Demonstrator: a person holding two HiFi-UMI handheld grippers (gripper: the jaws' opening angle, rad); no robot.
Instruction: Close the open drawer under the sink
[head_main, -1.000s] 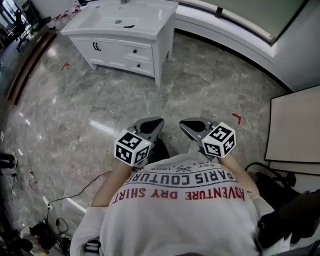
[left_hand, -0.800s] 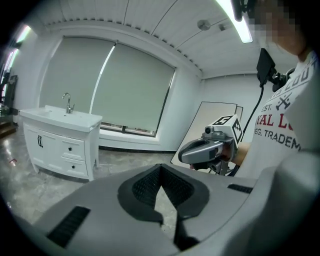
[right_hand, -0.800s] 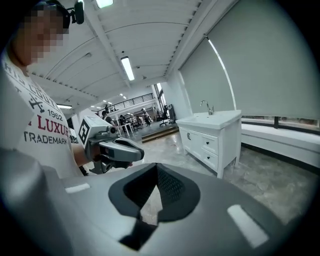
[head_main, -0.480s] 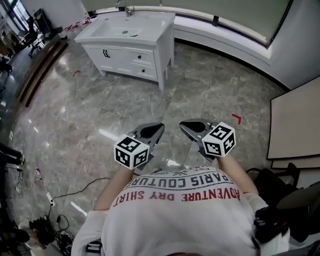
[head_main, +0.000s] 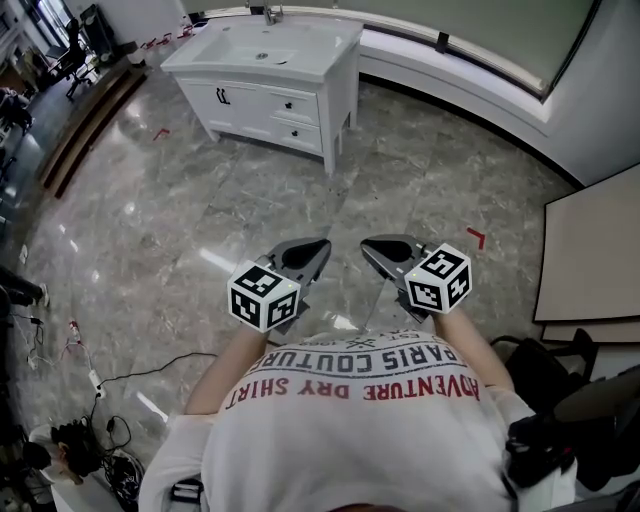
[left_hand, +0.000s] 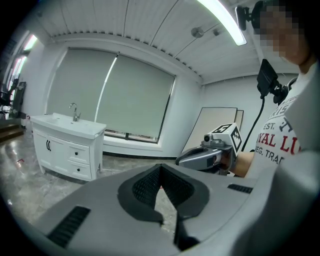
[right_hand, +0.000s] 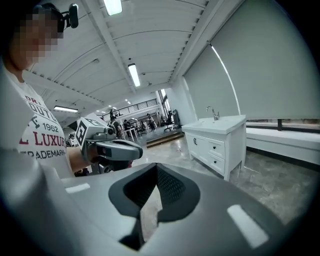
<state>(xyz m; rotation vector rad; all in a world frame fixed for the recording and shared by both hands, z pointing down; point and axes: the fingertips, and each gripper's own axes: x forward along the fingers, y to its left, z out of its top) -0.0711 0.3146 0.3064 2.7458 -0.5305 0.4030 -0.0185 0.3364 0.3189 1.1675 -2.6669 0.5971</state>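
Note:
A white vanity with a sink and faucet stands far ahead across the marble floor. Two small drawers with dark knobs sit at its right half, beside two doors with black handles. At this distance I cannot tell whether either drawer stands out. My left gripper and right gripper are held side by side close to my body, both shut and holding nothing. The vanity shows at left in the left gripper view, and the vanity at right in the right gripper view.
A low curved white ledge runs under the window behind the vanity. A pale panel leans at the right. Cables lie on the floor at lower left. A red tape mark is near the right gripper.
The vanity has shifted lower and to the right in the head view as the camera moved. Both grippers keep the same pose, shut.

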